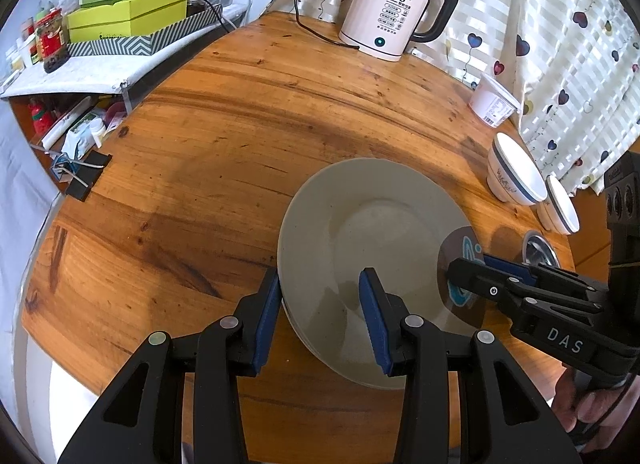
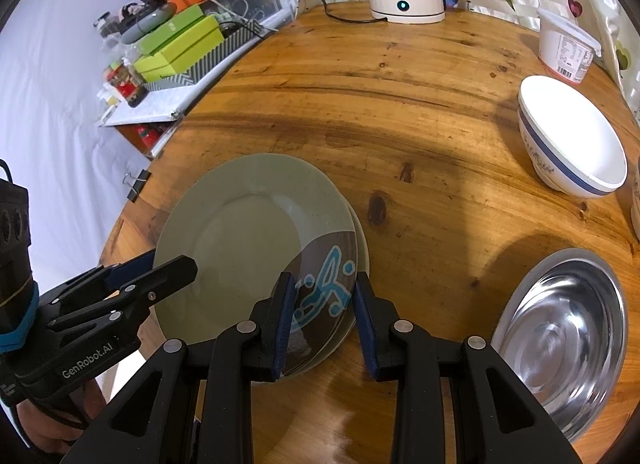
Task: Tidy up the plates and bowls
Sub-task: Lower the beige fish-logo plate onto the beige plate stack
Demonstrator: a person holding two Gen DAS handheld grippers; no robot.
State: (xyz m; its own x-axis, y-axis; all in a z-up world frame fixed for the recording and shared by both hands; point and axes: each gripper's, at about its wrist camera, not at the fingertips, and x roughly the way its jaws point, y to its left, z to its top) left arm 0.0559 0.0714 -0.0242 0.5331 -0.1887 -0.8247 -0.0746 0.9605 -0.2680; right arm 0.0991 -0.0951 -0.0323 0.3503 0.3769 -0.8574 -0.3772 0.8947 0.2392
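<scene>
1. Left wrist view. The left gripper [image 1: 320, 316] straddles the near left rim of the green plate [image 1: 372, 248]: one pad outside the edge, one over the plate's face. Whether the pads press the rim cannot be told. The plate lies on the wooden table [image 1: 240, 112], with another pale rim just visible beneath it. The right gripper [image 1: 466, 270] reaches in from the right onto the brown patterned plate [image 1: 460, 248]. Two white bowls [image 1: 516, 172] stand by the curtain [image 1: 560, 64]; a kettle [image 1: 394, 12] stands at the far edge.

2. Right wrist view. The right gripper [image 2: 324, 316] has its jaws partly spread about the brown patterned plate [image 2: 328, 276], which is tucked under the green plate [image 2: 248, 244]; pinching or merely bracketing cannot be told. A steel bowl [image 2: 568, 328] lies close on the right; a white bowl [image 2: 572, 144] sits farther back.

3. Hazards. Both tools work one overlapped stack: lifting either plate may drag or tip the other. A rim-only hold on glazed ware may slip. The stack sits near the table's edge.
</scene>
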